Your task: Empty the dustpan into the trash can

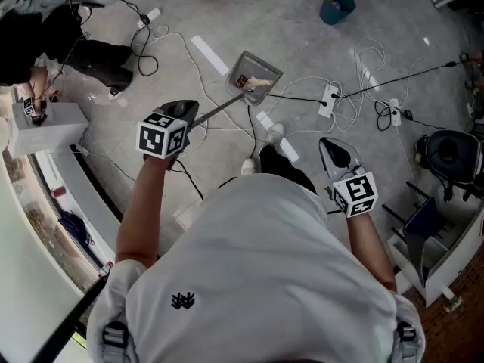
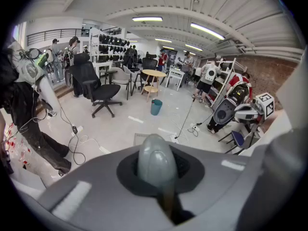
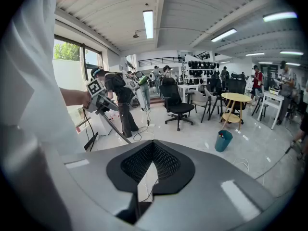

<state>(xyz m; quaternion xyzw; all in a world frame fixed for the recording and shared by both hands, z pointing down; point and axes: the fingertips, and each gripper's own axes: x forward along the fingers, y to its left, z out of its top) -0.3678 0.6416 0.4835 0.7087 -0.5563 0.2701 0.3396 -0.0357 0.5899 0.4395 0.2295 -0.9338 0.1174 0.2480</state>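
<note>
The left tool (image 1: 187, 116) is clamped on the rounded grey end of the dustpan's handle (image 2: 155, 161), which fills the space between its jaws. The thin handle runs forward and down to the dustpan (image 1: 255, 76), a grey tray low over the pale floor (image 1: 227, 21) with light scraps in it; I cannot tell whether it touches the floor. Just right of it, white cables and a power strip (image 1: 328, 99) lie on the floor. The teal trash can (image 1: 336, 6) stands upright farther off, well apart from the dustpan. The right tool (image 1: 337, 156) has its jaws together, with nothing between them.
</note>
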